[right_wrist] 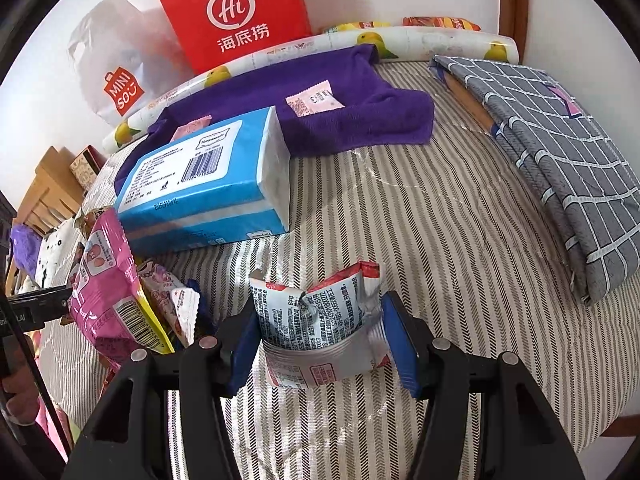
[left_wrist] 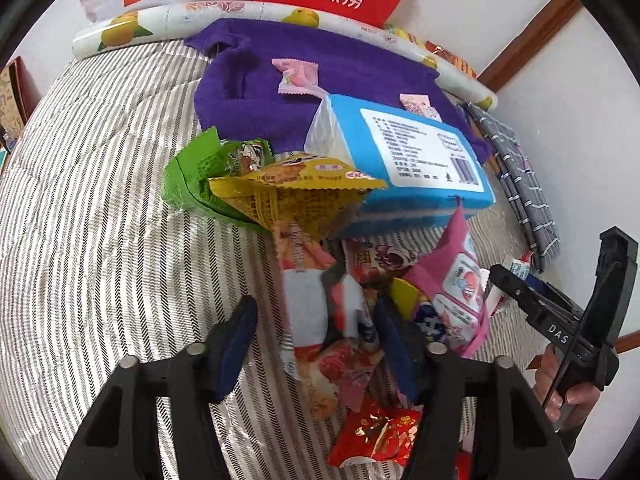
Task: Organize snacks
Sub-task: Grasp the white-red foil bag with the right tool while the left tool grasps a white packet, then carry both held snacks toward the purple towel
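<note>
A heap of snack packets lies on the striped cloth [left_wrist: 100, 240]: green [left_wrist: 200, 172], yellow [left_wrist: 296, 196], pink [left_wrist: 456, 284] and shiny red [left_wrist: 376, 432]. My left gripper [left_wrist: 316, 340] points down into the heap, with a long white, red and orange packet [left_wrist: 316, 316] between its blue pads. The right pad touches that packet, while a gap of cloth shows beside the left pad. My right gripper [right_wrist: 320, 344] is shut on a crumpled silver-white packet with red edges [right_wrist: 316, 312], just above the cloth and to the right of the heap.
A blue tissue pack [right_wrist: 208, 184] lies behind the heap, partly on a purple towel [right_wrist: 360, 108] that carries small pink sachets [left_wrist: 296, 76]. A folded grey checked cloth [right_wrist: 560, 160] sits at the right. A red paper bag [right_wrist: 236, 12] and a white plastic bag [right_wrist: 116, 80] stand by the wall.
</note>
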Demonstrator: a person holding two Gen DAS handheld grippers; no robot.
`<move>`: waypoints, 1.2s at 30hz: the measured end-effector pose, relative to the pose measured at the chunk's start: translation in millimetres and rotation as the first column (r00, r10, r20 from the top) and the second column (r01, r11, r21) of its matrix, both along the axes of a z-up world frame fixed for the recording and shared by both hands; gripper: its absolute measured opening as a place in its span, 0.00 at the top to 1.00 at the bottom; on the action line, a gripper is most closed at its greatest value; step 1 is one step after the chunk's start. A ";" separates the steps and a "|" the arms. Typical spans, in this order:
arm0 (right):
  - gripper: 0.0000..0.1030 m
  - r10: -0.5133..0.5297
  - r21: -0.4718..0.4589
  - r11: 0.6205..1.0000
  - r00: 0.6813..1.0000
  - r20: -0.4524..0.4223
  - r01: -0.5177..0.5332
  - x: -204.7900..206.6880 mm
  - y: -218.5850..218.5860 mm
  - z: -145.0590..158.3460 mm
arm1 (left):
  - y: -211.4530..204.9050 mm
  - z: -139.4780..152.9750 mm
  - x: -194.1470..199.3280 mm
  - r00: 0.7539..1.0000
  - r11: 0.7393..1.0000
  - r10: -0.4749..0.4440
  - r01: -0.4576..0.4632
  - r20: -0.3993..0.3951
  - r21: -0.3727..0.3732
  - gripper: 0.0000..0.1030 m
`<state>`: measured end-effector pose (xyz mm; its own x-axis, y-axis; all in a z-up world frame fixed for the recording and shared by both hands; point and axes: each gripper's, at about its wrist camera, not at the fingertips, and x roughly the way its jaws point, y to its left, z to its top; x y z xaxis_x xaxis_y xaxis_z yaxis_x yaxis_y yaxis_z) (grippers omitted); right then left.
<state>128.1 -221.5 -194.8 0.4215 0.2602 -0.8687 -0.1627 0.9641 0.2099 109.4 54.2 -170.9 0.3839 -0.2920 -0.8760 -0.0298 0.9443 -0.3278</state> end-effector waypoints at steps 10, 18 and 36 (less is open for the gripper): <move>0.44 -0.020 0.002 1.000 0.999 0.027 0.020 -6.2 -5.9 14.7 | 18.1 19.8 -15.3 0.998 0.999 0.038 -0.037 0.052 -0.019 0.68; 0.44 -0.031 -0.002 1.000 0.998 0.057 0.031 -12.7 -7.2 32.1 | 29.1 46.7 -25.8 0.991 0.998 0.064 -0.065 0.114 0.003 0.68; 0.44 -0.017 -0.022 1.000 0.988 0.153 0.021 -13.3 3.6 81.9 | 24.4 90.9 -21.2 0.975 0.998 0.057 -0.051 0.215 -0.030 0.68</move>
<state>114.8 -217.9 -112.9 0.5545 0.2312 -0.7994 -0.1729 0.9717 0.1611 88.2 78.6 -80.0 0.5787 -0.2857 -0.7639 -0.0068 0.9349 -0.3548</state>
